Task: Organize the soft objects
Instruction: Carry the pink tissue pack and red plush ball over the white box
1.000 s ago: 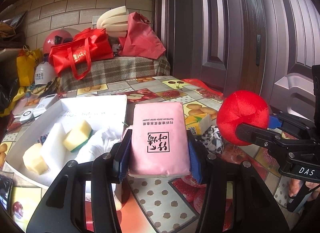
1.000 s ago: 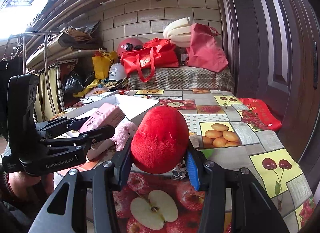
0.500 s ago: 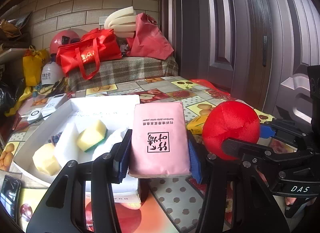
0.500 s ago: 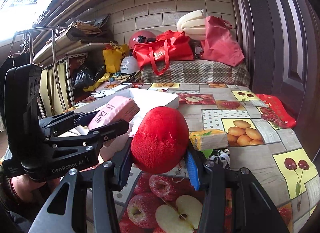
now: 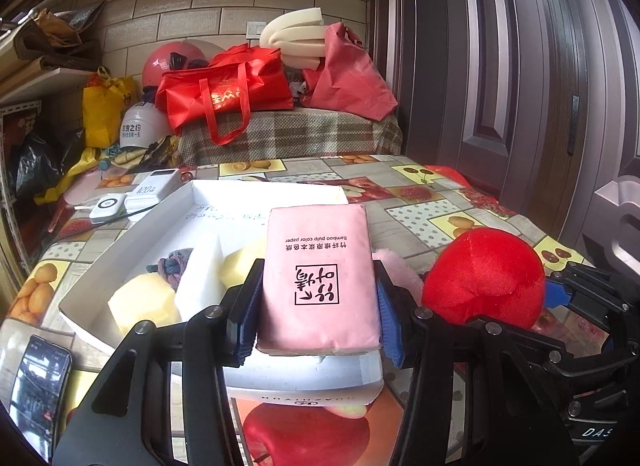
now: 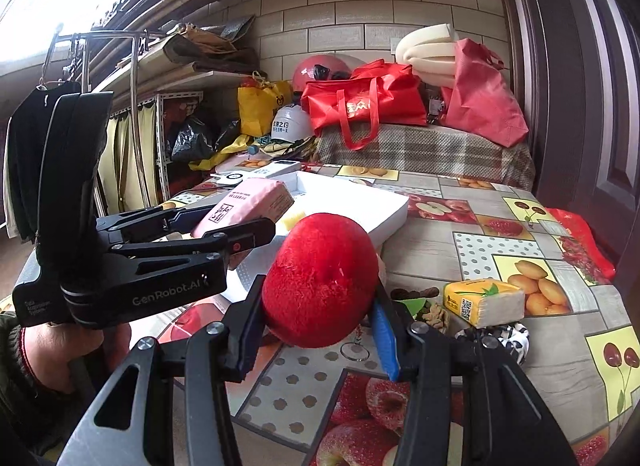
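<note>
My left gripper [image 5: 316, 310] is shut on a pink tissue pack [image 5: 318, 274] and holds it above the near edge of a white tray [image 5: 132, 242]. The tray holds yellow sponges [image 5: 140, 302], a white foam block [image 5: 200, 278] and a bundle of hair ties [image 5: 172, 262]. My right gripper [image 6: 316, 318] is shut on a red plush ball [image 6: 320, 282], just right of the tray's near corner. The ball [image 5: 484, 278] and the pink pack [image 6: 244, 205] each show in the other wrist view. A pink plush piece [image 5: 394, 266] lies behind the pack.
A yellow tissue pack [image 6: 484, 302] and a black-and-white cloth [image 6: 500, 338] lie on the fruit-print tablecloth [image 6: 520, 234] at right. A phone [image 5: 38, 378] lies at near left. A power bank [image 5: 154, 187] sits beyond the tray. Red bags [image 5: 224, 93] stand at the back.
Both grippers have moved left, toward the tray, with their loads. The pink pack now hangs over the tray's near edge and the red ball has come close beside it.
</note>
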Available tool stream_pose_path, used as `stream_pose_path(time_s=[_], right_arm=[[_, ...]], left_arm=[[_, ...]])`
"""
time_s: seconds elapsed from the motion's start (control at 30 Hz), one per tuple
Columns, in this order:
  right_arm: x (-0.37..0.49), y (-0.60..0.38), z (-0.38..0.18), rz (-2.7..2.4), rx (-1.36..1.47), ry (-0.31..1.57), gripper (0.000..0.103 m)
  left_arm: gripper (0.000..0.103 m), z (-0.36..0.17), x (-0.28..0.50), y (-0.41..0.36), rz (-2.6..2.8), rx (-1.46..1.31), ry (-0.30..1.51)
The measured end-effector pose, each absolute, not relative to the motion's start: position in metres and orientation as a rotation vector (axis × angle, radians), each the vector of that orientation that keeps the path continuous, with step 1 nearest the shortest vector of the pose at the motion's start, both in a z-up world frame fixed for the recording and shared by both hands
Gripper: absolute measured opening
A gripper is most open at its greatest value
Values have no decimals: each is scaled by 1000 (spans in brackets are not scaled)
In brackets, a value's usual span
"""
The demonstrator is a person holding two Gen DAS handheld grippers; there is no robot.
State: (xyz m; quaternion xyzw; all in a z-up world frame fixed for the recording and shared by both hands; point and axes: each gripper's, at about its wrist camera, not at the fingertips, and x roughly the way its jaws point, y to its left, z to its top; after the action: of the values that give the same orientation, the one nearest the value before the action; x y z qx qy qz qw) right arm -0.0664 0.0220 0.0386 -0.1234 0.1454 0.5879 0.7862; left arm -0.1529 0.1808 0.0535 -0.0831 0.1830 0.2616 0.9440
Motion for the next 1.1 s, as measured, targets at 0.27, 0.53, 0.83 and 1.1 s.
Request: stream_pose_path(time_s=[0.27, 0.53, 0.83, 1.1], right_arm=[[-76, 41, 40, 1283, -276, 306, 48], [-79, 54, 39, 1300, -284, 324, 48], [-79, 70, 38, 1309, -288, 356, 48], [-81, 83, 38, 1315, -300, 363, 48]], left_arm=[[50, 54, -157, 190, 563, -171, 370], [50, 52, -161, 209, 591, -216, 382], [50, 52, -162, 222, 635, -196, 383], [50, 51, -164, 236, 655, -215, 384]])
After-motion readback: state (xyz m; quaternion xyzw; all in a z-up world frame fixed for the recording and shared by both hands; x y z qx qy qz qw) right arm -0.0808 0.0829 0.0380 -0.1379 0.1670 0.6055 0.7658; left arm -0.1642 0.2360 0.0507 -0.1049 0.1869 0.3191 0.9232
